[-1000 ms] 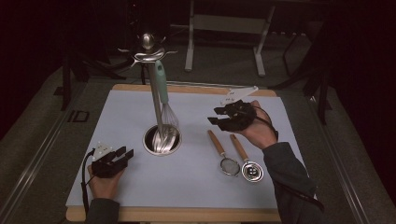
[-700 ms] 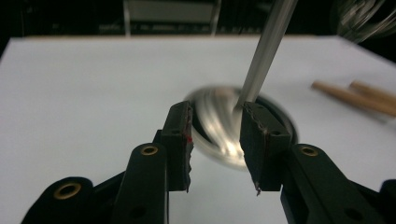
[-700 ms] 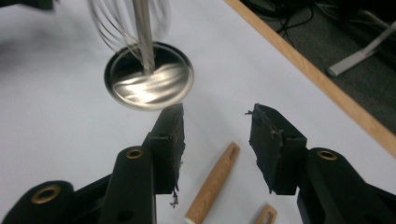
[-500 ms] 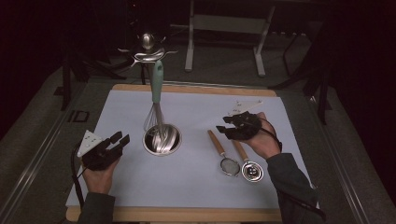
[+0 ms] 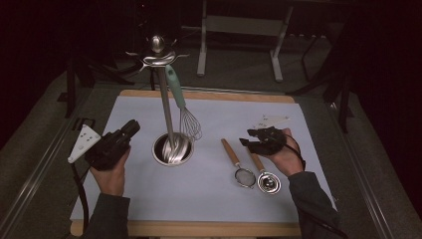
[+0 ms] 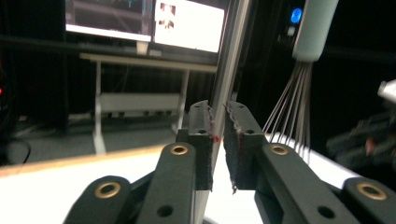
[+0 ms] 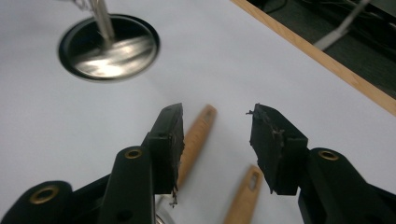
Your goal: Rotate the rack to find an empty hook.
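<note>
- Utensil stand [image 5: 165, 107]: steel pole rising from a round base [image 5: 172, 149] on the white mat [image 5: 149, 199], hook crown at the top. This is the landmark.
- Whisk [image 5: 186, 112] with mint handle hangs from one hook of the stand, wires ending just above the base on its right side. One utensil hung; judged as the finished part of the job.
- Tea strainer [image 5: 238, 164] with wooden handle lies flat on the mat, right of the stand's base. Not hung.
- Small measuring scoop [image 5: 264, 175], also wooden-handled, lies just beside the strainer on the side away from the stand. Not hung. Two pieces appear left to go.
- Right gripper [image 7: 215, 133]: hovers over the two wooden handles, right of the stand. Jaws stand wide and have just been opening; nothing between the pads, both handles lie below on the mat. Judged to be lining up for a pick; which handle cannot be told.
- Left gripper [image 6: 218, 140]: raised left of the stand, pointing at the pole. Jaws have just been closing, down to a narrow gap; the pole shows through that gap but farther off, not gripped. Holds nothing.
- Empty hooks on the crown look available.
</note>
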The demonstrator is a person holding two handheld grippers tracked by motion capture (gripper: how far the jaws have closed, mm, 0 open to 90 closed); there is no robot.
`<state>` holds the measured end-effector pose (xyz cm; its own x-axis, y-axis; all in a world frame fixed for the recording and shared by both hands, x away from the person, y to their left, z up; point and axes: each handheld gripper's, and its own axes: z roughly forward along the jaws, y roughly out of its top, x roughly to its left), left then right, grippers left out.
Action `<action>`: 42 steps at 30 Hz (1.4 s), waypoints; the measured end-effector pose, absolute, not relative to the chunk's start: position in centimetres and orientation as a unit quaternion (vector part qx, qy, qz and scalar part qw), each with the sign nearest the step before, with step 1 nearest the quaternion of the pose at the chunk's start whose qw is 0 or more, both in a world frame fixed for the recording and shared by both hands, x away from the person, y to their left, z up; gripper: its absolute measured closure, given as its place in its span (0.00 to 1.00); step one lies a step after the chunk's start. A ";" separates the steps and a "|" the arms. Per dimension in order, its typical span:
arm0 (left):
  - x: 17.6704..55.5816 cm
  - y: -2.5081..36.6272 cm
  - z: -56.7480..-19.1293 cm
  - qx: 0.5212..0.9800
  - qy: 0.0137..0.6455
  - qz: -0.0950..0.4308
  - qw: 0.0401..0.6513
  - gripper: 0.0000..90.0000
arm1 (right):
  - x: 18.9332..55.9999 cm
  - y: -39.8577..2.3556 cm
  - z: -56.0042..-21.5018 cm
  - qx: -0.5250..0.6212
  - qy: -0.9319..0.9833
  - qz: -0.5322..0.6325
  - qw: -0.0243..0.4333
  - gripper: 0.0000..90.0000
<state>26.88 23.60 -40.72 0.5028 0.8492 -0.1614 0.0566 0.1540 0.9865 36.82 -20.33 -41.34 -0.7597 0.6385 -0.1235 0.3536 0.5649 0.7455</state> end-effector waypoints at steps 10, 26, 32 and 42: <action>28.3 22.7 -38.6 0.556 0.378 0.326 0.665 1.00 | 35.4 -22.1 -44.0 0.312 0.855 0.347 0.226 0.58; 29.3 21.2 -34.5 0.533 0.336 0.353 0.692 1.00 | 33.7 -25.6 -47.2 0.376 0.820 0.366 0.230 0.57; 29.0 20.3 -32.6 0.525 0.313 0.358 0.706 1.00 | 33.6 -26.1 -47.7 0.388 0.816 0.363 0.229 0.57; 29.1 19.3 -30.2 0.523 0.297 0.376 0.705 1.00 | 33.3 -26.8 -47.5 0.391 0.812 0.365 0.233 0.57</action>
<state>29.15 19.26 -30.25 0.5411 0.8405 -0.0259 -0.2193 0.1707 0.9606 33.28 -26.80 -47.55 -0.5853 0.8055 -0.0929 0.4648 0.4271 0.7756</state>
